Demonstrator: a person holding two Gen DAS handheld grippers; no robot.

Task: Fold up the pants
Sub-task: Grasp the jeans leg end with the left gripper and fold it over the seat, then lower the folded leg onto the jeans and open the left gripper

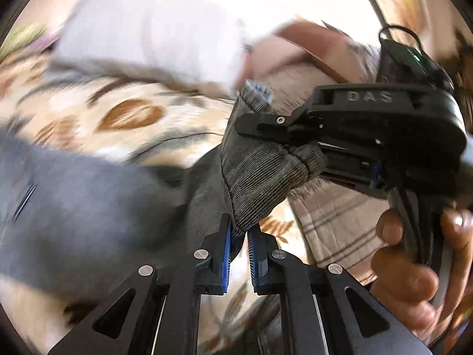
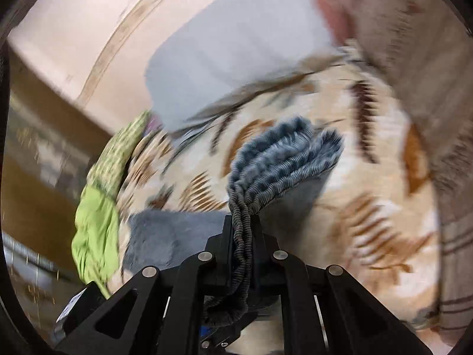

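Observation:
The grey pants (image 1: pixel 260 165) hang lifted between both grippers above a leaf-patterned bedspread (image 1: pixel 130 115). In the left wrist view my left gripper (image 1: pixel 240 233) is shut on a dark fold of the pants, its blue pads (image 1: pixel 227 248) pinching the cloth. The rest of the pants trails down to the left as a blurred grey mass (image 1: pixel 74 195). My right gripper (image 1: pixel 266 125) shows at upper right of that view, clamped on the pants' gathered edge, held by a hand (image 1: pixel 408 272). In the right wrist view my right gripper (image 2: pixel 243 224) is shut on the ribbed elastic waistband (image 2: pixel 278 159).
A folded pale-blue cloth (image 2: pixel 236 50) lies at the far side of the bed. A green checked garment (image 2: pixel 100 207) sits at the bed's left edge. A person's striped clothing (image 1: pixel 340 224) is close on the right. A brown floor and pale wall (image 2: pixel 74 47) lie beyond the bed.

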